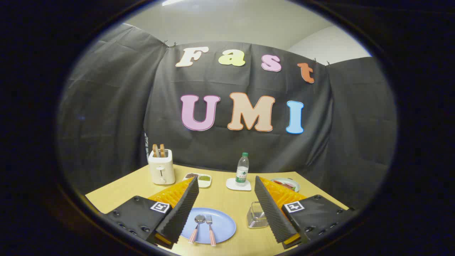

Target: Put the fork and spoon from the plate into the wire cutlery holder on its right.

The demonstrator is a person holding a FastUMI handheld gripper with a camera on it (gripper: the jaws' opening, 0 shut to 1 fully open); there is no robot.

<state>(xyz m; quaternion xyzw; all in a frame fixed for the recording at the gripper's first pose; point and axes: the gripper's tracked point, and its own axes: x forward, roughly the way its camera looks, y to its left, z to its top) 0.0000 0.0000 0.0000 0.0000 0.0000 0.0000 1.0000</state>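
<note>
Fork [210, 230], spoon [196, 228] on plate [224, 224] | wooden table [220, 199], black cloth wall | hand-held gripper [225, 181] released

The gripper [225, 185] hangs above the table [117, 190] with its 2 fingers spread wide, touching nothing. Between them lies open air down to the blue plate [225, 225], where the spoon [196, 227] and fork [210, 229] lie side by side, almost touching. The wire cutlery holder [256, 215] stands just right of the plate, partly behind the right finger. Bare tabletop separates plate from the far row: toaster [161, 166], small divided dish [199, 179], bottle [242, 170] on a coaster, and another plate [288, 184]
</note>
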